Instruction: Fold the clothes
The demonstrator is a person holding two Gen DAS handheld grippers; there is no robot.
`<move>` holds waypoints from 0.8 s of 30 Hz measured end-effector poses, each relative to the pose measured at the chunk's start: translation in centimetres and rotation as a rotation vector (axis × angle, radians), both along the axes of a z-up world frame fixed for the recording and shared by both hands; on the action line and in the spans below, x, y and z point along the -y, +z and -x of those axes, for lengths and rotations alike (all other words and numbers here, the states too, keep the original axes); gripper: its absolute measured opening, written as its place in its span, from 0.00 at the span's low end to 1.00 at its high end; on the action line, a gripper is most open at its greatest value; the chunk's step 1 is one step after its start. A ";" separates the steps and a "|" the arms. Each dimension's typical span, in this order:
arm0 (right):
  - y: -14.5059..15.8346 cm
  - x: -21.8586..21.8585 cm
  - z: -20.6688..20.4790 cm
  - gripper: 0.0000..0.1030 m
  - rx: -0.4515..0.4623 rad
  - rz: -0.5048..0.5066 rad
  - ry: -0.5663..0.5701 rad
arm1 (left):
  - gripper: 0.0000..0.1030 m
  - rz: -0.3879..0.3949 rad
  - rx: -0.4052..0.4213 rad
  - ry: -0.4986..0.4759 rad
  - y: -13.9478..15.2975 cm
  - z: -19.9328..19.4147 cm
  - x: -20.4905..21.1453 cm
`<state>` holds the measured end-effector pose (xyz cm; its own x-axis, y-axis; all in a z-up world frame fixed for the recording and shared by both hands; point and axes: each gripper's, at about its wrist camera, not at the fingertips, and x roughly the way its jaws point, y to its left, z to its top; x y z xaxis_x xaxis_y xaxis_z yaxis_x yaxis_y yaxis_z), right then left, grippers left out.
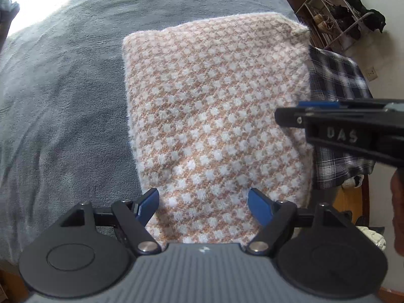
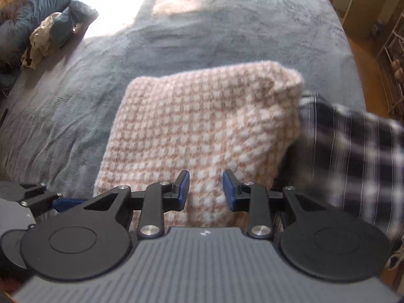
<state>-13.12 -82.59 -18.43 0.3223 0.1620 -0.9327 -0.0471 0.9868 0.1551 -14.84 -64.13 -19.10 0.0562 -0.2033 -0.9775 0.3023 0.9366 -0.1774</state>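
Left tool (image 1: 203, 203) spread, empty, above the near edge of the folded knit sweater (image 1: 217, 116), lower centre. Right tool (image 2: 205, 188) narrowly parted, gripping nothing. Plaid garment (image 2: 353, 156) adjoins the sweater at right, blurred. Grey bed (image 1: 63, 101) beneath. Shoe rack (image 1: 335, 17) upper right, cut off. Right tool's side reads "DAS".

Bare grey blanket (image 1: 63, 96) from 9 to 12 o'clock of the folded knit (image 1: 217, 106): wide, flat, free to pass. At 3 o'clock a plaid shirt (image 1: 338, 85) lies against the knit, no gap. Right gripper (image 1: 280, 117) hangs over the knit's 3 o'clock edge, crossing that side. Beyond the bed edge at 1–2 o'clock, a shoe rack (image 1: 335, 17) by the wall. Far 10 o'clock: clothes heap (image 2: 50, 35) and pillow (image 2: 32, 12), well apart.
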 end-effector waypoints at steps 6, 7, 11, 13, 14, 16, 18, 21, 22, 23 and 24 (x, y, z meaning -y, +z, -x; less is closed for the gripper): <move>1.8 -0.2 2.8 0.27 -0.026 -0.030 -0.144 | 0.76 -0.012 -0.004 -0.073 1.2 0.0 -0.4; 2.0 -0.2 3.3 0.28 -0.033 -0.034 -0.164 | 0.76 -0.012 -0.004 -0.082 1.4 0.0 -0.5; 1.7 -0.7 5.1 0.28 -0.079 -0.041 -0.235 | 0.78 -0.027 0.008 -0.110 2.0 -0.3 -0.8; 1.5 -0.9 5.5 0.28 -0.104 -0.044 -0.274 | 0.79 -0.043 0.009 -0.115 2.0 -0.5 -0.8; 1.4 -1.0 5.7 0.28 -0.114 -0.047 -0.293 | 0.79 -0.050 0.009 -0.117 2.1 -0.7 -0.9; 1.5 -1.1 6.0 0.29 -0.121 -0.053 -0.322 | 0.80 -0.060 0.007 -0.117 2.3 -0.8 -1.0; 1.7 -1.2 6.2 0.35 -0.129 -0.051 -0.345 | 0.81 -0.065 0.001 -0.113 2.5 -1.1 -1.1; 1.9 -1.4 6.3 0.42 -0.142 -0.039 -0.372 | 0.83 -0.068 -0.002 -0.110 2.7 -1.2 -1.2; 1.9 -1.4 6.4 0.42 -0.148 -0.038 -0.375 | 0.83 -0.069 -0.002 -0.110 2.8 -1.2 -1.3; 2.0 -1.5 6.4 0.43 -0.154 -0.036 -0.379 | 0.83 -0.068 -0.004 -0.112 2.9 -1.2 -1.3; 2.0 -1.6 6.5 0.45 -0.159 -0.035 -0.380 | 0.83 -0.065 -0.006 -0.114 2.9 -1.2 -1.3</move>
<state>-19.57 -81.01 -16.42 0.2173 0.0916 -0.9718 0.3473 0.9232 0.1647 -13.63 -62.86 -16.15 0.0301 -0.1437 -0.9892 0.4061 0.9060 -0.1193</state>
